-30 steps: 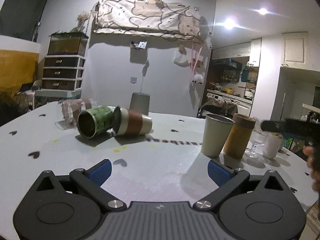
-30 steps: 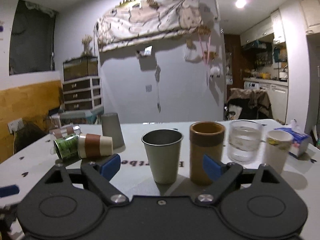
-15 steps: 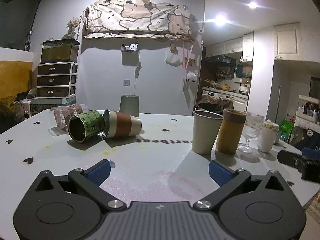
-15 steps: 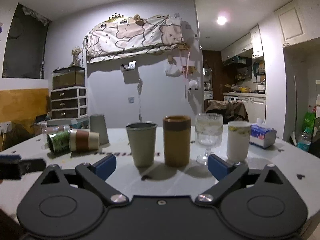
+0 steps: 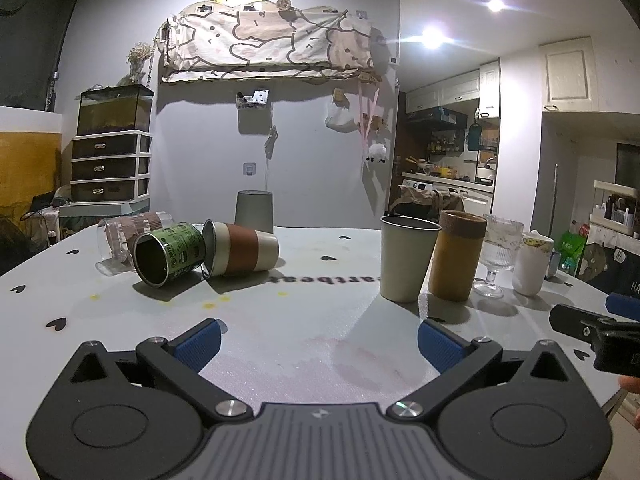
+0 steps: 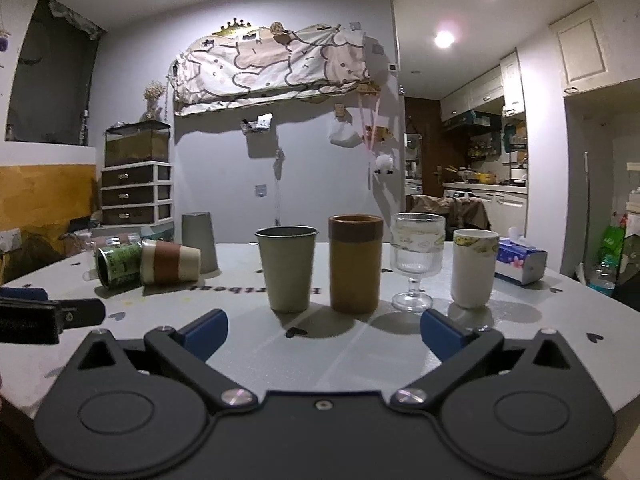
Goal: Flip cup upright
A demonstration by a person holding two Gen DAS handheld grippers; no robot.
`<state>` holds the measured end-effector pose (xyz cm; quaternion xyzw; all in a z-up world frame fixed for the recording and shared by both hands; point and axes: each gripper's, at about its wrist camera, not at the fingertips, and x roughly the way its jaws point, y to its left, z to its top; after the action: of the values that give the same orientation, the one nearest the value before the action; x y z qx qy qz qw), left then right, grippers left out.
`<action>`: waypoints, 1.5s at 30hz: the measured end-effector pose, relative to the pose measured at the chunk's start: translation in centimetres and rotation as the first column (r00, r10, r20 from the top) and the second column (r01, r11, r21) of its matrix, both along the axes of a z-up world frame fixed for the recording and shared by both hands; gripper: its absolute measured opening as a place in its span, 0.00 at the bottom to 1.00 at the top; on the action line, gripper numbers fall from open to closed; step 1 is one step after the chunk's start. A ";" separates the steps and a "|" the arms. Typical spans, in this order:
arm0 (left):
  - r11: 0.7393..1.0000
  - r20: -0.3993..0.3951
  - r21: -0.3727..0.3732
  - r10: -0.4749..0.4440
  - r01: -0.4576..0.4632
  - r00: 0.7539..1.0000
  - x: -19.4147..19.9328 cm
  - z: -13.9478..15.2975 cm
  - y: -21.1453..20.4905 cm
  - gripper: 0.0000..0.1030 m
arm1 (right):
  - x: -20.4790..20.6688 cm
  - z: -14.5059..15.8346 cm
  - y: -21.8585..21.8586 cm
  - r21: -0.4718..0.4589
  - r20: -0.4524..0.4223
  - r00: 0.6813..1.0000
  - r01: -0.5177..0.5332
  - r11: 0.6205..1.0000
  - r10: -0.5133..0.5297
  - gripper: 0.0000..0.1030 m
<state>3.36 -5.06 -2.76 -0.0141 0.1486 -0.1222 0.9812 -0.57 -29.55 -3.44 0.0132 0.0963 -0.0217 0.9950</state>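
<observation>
On the white table, three cups lie on their sides at the left: a green printed cup, a brown-banded cream cup and a clear cup behind them. A grey cup stands upside down behind these. The lying cups also show in the right wrist view, green and brown-banded. My left gripper is open and empty, low over the table's near part. My right gripper is open and empty, in front of the upright cups.
Upright in a row stand a grey metal cup, a tan tumbler, a stemmed glass and a white cup. A blue tissue pack lies at the far right. The table edge curves close on both sides.
Both grippers have pulled back from the cups and lowered toward the table's near edge. The cups have not moved. Both stay open.
</observation>
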 end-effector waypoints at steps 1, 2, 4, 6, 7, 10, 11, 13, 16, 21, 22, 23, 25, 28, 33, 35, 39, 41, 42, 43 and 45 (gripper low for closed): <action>1.000 0.000 0.000 0.000 0.000 1.000 0.0 0.0 0.0 1.00 | 0.0 0.0 0.0 -0.004 -0.001 1.000 0.006 1.000 -0.006 1.00; 1.000 -0.001 0.000 0.001 -0.001 1.000 0.0 0.0 0.0 1.00 | 0.0 0.0 0.0 -0.006 -0.003 1.000 0.009 1.000 -0.009 1.00; 1.000 0.000 0.001 -0.001 0.001 1.000 0.0 0.0 0.0 1.00 | -0.1 0.0 0.0 -0.009 -0.007 1.000 0.010 1.000 -0.010 1.00; 1.000 -0.001 0.002 -0.003 0.003 1.000 -0.1 -0.1 -0.1 1.00 | -0.1 0.0 0.1 -0.012 -0.007 1.000 0.011 1.000 -0.011 1.00; 1.000 -0.001 0.002 -0.003 0.003 1.000 -0.1 -0.1 -0.1 1.00 | -0.1 0.0 0.1 -0.010 -0.007 1.000 0.011 1.000 -0.011 1.00; 1.000 -0.001 0.002 -0.002 0.002 1.000 -0.1 -0.1 -0.2 1.00 | -0.2 -0.1 0.1 -0.011 -0.008 1.000 0.010 1.000 -0.010 1.00; 1.000 -0.001 0.002 -0.002 0.002 1.000 -0.1 -0.1 -0.2 1.00 | -0.1 0.0 0.1 -0.010 -0.007 1.000 0.010 1.000 -0.010 1.00; 1.000 -0.001 0.003 -0.002 0.002 1.000 -0.1 -0.1 -0.2 1.00 | -0.2 0.0 0.1 -0.011 -0.008 1.000 0.012 1.000 -0.012 1.00; 1.000 -0.001 0.003 -0.003 0.003 1.000 -0.1 -0.1 -0.1 1.00 | 0.0 -0.2 -0.1 -0.012 -0.012 1.000 0.017 1.000 -0.017 1.00; 1.000 -0.001 0.003 -0.003 0.003 1.000 -0.1 -0.1 -0.1 1.00 | 0.0 -0.4 -0.3 -0.016 -0.015 1.000 0.024 1.000 -0.025 1.00; 1.000 -0.001 0.003 -0.003 0.003 1.000 -0.1 -0.1 -0.1 1.00 | 0.0 -0.4 -0.3 -0.018 -0.016 1.000 0.025 1.000 -0.025 1.00; 1.000 -0.001 0.003 -0.003 0.003 1.000 -0.1 -0.1 -0.1 1.00 | 0.0 -0.3 -0.3 -0.018 -0.016 1.000 0.026 0.999 -0.026 1.00; 1.000 -0.001 0.003 -0.003 0.003 1.000 -0.1 -0.1 -0.1 1.00 | 0.0 -0.3 -0.3 -0.018 -0.016 1.000 0.025 1.000 -0.025 1.00; 1.000 -0.002 0.002 -0.003 0.003 1.000 -0.1 -0.1 -0.1 1.00 | 0.0 -0.3 -0.3 -0.018 -0.017 1.000 0.025 1.000 -0.025 1.00; 1.000 -0.003 0.003 -0.002 0.002 1.000 -0.1 -0.1 -0.2 1.00 | 0.0 -0.3 -0.3 -0.018 -0.016 1.000 0.025 1.000 -0.025 1.00; 1.000 -0.005 0.003 0.000 0.000 1.000 -0.1 -0.2 -0.2 1.00 | 0.0 -0.3 -0.3 -0.019 -0.016 1.000 0.025 1.000 -0.025 1.00; 1.000 -0.007 0.002 0.003 -0.003 1.000 0.1 -0.1 -0.1 1.00 | 0.0 -0.3 -0.3 -0.019 -0.016 1.000 0.025 1.000 -0.025 1.00; 1.000 -0.008 0.002 0.002 -0.002 1.000 0.1 -0.1 -0.1 1.00 | 0.0 -0.2 -0.2 -0.019 -0.016 1.000 0.025 1.000 -0.025 1.00; 1.000 -0.007 0.002 0.002 -0.002 1.000 0.1 -0.1 -0.1 1.00 | 0.0 -0.2 -0.2 -0.019 -0.016 1.000 0.025 1.000 -0.025 1.00; 1.000 -0.007 0.002 0.002 -0.002 1.000 0.1 -0.1 -0.1 1.00 | 0.0 -0.2 -0.2 -0.018 -0.016 1.000 0.025 1.000 -0.025 1.00; 1.000 -0.007 0.002 0.002 -0.002 1.000 0.1 -0.1 -0.1 1.00 | 0.0 -0.2 -0.2 -0.018 -0.016 1.000 0.025 1.000 -0.025 1.00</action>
<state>3.42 -5.13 -2.88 -0.0136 0.1522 -0.1211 0.9808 -0.58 -29.76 -3.65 0.0052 0.1039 -0.0351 0.9940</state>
